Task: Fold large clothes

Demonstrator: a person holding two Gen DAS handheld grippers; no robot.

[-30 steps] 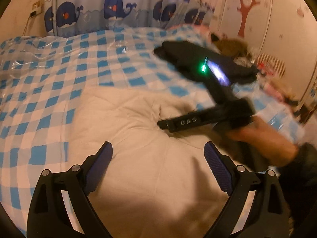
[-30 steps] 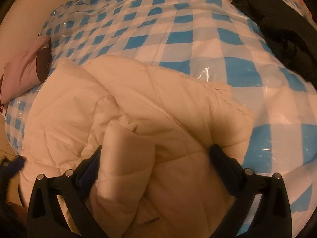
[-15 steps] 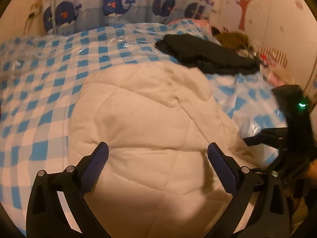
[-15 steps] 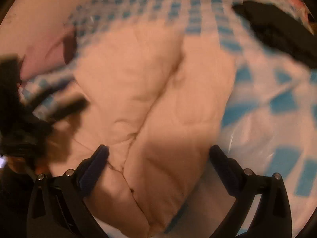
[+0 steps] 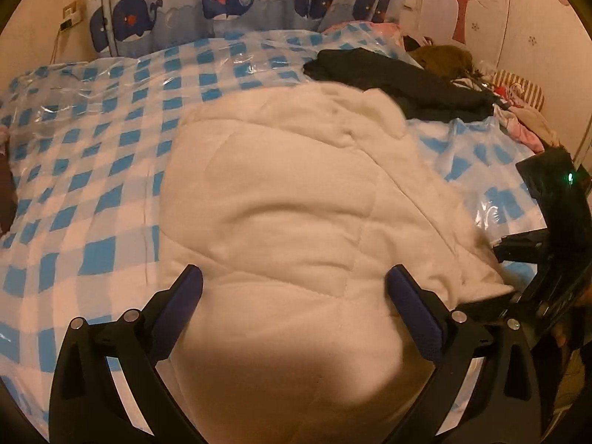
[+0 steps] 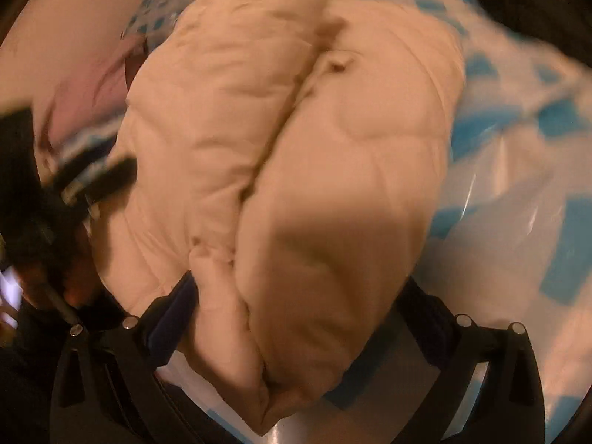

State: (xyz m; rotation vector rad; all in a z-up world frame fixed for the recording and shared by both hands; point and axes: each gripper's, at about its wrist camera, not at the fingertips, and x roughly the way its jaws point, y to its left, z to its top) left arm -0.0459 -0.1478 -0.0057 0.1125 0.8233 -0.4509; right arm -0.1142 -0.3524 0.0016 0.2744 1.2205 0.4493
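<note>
A large cream padded coat (image 5: pixel 288 199) lies folded on the blue-and-white checked bed cover (image 5: pixel 92 170). My left gripper (image 5: pixel 294 296) is open just above the coat's near end, its fingers apart on either side of the padding. My right gripper (image 6: pixel 299 307) is open over the coat (image 6: pixel 314 140), near its lower right edge; the folded bulk fills the space between its fingers. The right gripper also shows at the right edge of the left wrist view (image 5: pixel 551 244). The left gripper shows blurred at the left of the right wrist view (image 6: pixel 55 203).
A black garment (image 5: pixel 399 77) lies on the bed behind the coat. A pile of mixed clothes (image 5: pixel 518 111) sits at the far right by the wall. A whale-print curtain (image 5: pixel 222 3) hangs behind the bed. A pink item (image 6: pixel 85 92) lies at the bed's left side.
The right gripper has swung away from over the coat to its right side and lower end. The coat now lies folded into a narrower bundle. The left gripper moved slightly closer.
</note>
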